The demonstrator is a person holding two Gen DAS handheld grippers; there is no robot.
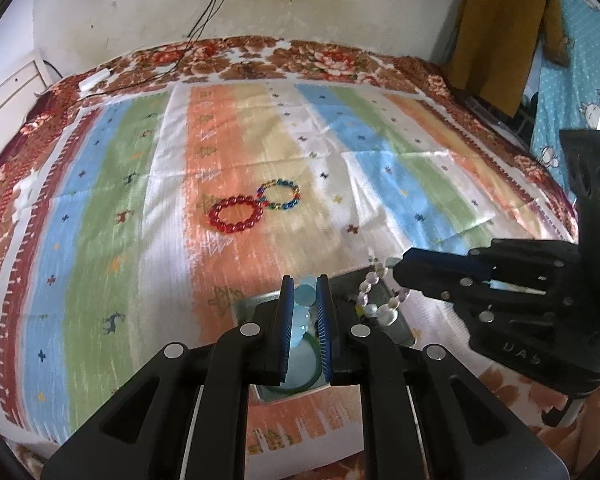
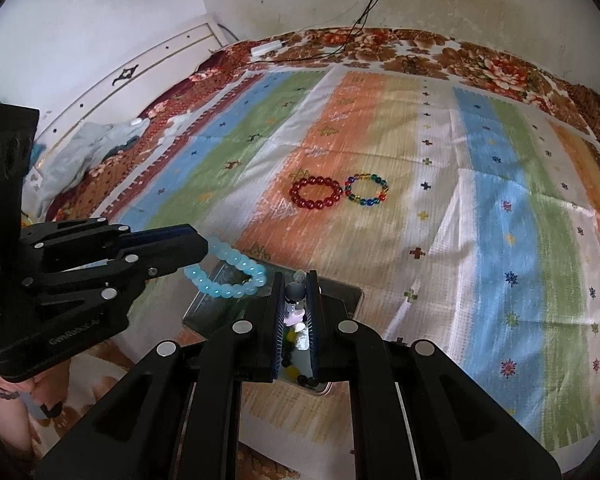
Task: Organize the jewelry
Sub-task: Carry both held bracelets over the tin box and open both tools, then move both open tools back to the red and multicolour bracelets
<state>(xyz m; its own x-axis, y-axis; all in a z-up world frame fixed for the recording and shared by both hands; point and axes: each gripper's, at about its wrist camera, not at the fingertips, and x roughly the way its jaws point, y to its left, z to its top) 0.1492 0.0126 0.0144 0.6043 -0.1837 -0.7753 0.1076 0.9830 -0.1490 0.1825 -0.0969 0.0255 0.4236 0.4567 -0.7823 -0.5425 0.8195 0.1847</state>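
Grippers (image 1: 305,292) (image 2: 295,286) clamp bracelets (image 2: 228,270) (image 1: 380,300) (both over tray (image 2: 340,294)).

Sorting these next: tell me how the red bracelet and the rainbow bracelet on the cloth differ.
The red bracelet has large beads of one dark red; the rainbow bracelet has smaller beads in mixed colours. The red one lies left of the rainbow one in the right wrist view. Both lie flat as closed rings, side by side on the striped cloth.

Red bracelet (image 2: 317,193) touches rainbow bracelet (image 2: 367,189) (both flat); blue bracelet (image 2: 226,272) and pale bracelet (image 1: 376,294) hang over tray (image 2: 342,294).
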